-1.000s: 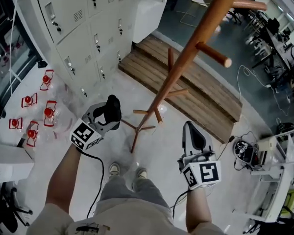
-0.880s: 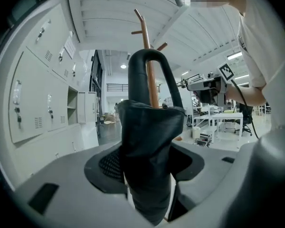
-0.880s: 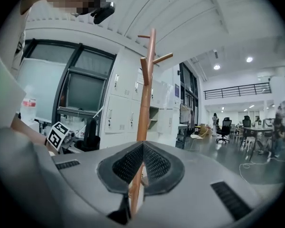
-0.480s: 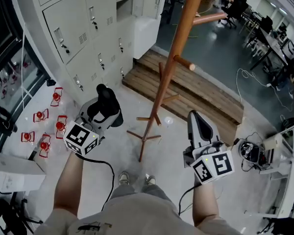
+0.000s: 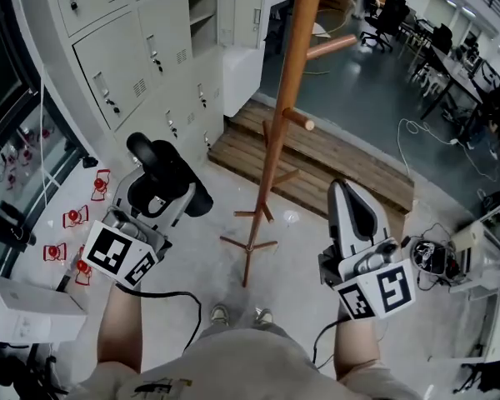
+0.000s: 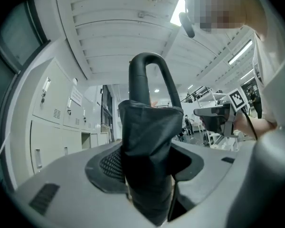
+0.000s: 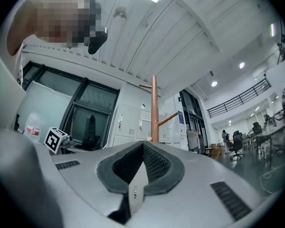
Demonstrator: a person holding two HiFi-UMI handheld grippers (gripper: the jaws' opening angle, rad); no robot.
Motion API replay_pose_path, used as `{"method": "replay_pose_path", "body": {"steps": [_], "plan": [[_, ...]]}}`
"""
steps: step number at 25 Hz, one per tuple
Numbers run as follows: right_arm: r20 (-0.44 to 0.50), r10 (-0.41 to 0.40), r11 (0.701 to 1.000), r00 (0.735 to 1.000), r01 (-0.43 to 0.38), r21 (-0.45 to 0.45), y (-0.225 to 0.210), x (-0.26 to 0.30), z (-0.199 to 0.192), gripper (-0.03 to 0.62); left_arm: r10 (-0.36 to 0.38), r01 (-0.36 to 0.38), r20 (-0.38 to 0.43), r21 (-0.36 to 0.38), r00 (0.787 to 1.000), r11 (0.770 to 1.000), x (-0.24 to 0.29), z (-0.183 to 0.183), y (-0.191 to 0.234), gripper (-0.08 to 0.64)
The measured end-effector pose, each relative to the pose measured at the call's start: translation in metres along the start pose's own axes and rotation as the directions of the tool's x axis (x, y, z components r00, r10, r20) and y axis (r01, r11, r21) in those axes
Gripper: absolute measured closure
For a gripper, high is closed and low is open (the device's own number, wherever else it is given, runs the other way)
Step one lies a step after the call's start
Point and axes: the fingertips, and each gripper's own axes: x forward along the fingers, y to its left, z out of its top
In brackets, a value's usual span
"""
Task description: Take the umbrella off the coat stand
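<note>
The left claw (image 5: 173, 192) gripped the folded umbrella (image 6: 149, 127), hooked handle uppermost, its length crossing the jaws. It was held left of the stand (image 5: 287, 98), clear of the pegs (image 5: 298, 121). The right claw (image 5: 347, 197), clenched on nothing, stood right of the pole, farther from the umbrella.

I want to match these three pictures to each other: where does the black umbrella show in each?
Head view: left of centre, the umbrella rises from the left gripper.
Left gripper view: dead centre, clamped between the jaws, looped handle on top.
Right gripper view: a small dark upright shape at the left.
Shared landmark: the white lockers.
</note>
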Motion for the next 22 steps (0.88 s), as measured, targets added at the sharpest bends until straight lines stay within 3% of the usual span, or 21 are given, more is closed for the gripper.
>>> {"method": "replay_pose_path", "body": {"steps": [8, 14, 22], "plan": [[0.010, 0.011, 1.000, 1.000, -0.011, -0.025, 0.012, -0.013, 0.009, 0.586, 0.042, -0.042, 0.071, 0.004, 0.997, 0.999, -0.022, 0.036, -0.014, 0.319], [-0.053, 0.014, 1.000, 0.999, -0.014, 0.000, 0.017, -0.024, -0.017, 0.586, -0.012, 0.011, 0.049, 0.017, 0.999, 1.000, -0.036, 0.020, -0.033, 0.319], [-0.168, 0.010, 1.000, 0.986, -0.007, 0.017, 0.015, -0.032, -0.059, 0.586, 0.056, -0.056, 0.000, -0.021, 0.998, 0.998, -0.045, -0.013, -0.039, 0.319]]}}
